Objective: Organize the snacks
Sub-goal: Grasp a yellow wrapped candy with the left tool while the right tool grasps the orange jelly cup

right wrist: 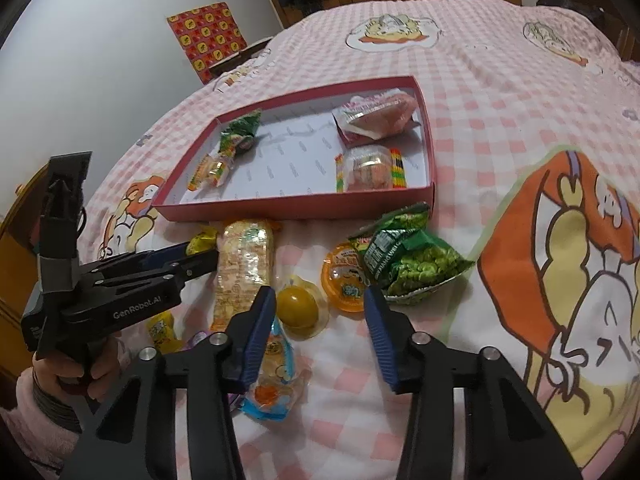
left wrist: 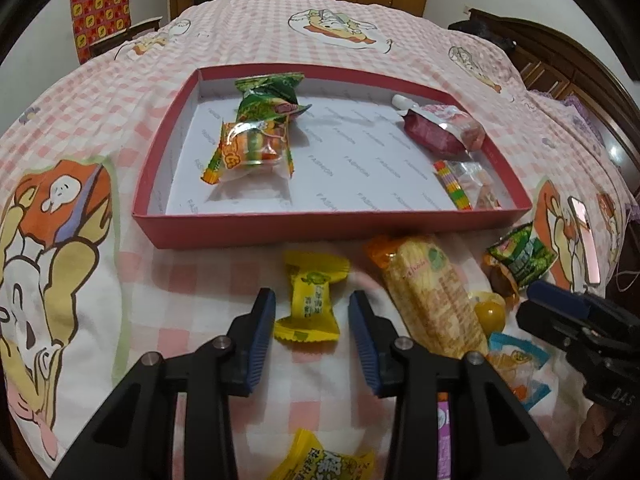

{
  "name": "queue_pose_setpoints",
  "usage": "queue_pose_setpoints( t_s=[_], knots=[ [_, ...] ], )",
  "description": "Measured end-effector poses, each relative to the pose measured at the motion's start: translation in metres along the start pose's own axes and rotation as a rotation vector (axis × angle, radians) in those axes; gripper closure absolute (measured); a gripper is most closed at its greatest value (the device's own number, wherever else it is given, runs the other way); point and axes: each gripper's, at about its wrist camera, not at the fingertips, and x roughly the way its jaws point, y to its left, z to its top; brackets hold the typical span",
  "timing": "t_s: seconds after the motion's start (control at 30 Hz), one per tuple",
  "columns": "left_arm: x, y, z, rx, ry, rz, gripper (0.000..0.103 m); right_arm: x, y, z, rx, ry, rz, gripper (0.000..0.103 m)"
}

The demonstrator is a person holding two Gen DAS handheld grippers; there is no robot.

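Observation:
A red shallow box (left wrist: 224,229) (right wrist: 280,204) lies on the bed and holds several snacks: green packets (left wrist: 266,96), an orange candy packet (left wrist: 250,148), a pink pouch (left wrist: 440,126) and a clear cup (right wrist: 368,168). My left gripper (left wrist: 312,316) is open, with its fingers either side of a yellow wrapped candy (left wrist: 310,300). My right gripper (right wrist: 320,316) is open above a yellow jelly cup (right wrist: 298,306). An orange jelly cup (right wrist: 346,280), a green pea bag (right wrist: 408,258) and a rice cracker pack (left wrist: 434,296) (right wrist: 244,264) lie close by.
A second yellow candy (left wrist: 324,460) lies under my left gripper. A blue-edged packet (right wrist: 272,376) (left wrist: 516,364) lies near my right gripper. A phone (left wrist: 584,240) lies on the bed at right. Wooden furniture stands beyond the pink checked bedspread (left wrist: 360,44).

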Motion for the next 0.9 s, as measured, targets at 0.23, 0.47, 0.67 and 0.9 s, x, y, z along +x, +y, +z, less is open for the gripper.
queue_pose_setpoints(
  t_s=[0.23,0.47,0.67,0.9],
  knots=[
    [0.005,-0.001,-0.001,0.014,-0.016,0.007,0.062,0.011,-0.010,0.003,0.042,0.006,-0.012,0.056],
    [0.007,0.000,-0.004,0.014,-0.034,-0.003,0.063,0.018,-0.010,0.002,0.056,-0.008,-0.023,0.056],
    [0.008,0.003,-0.004,-0.005,-0.034,-0.014,0.063,0.021,-0.017,0.000,0.099,-0.006,-0.037,0.056],
    [0.007,0.003,-0.004,-0.005,-0.039,-0.010,0.063,0.025,-0.007,-0.001,0.049,-0.021,-0.097,0.059]
  ],
)
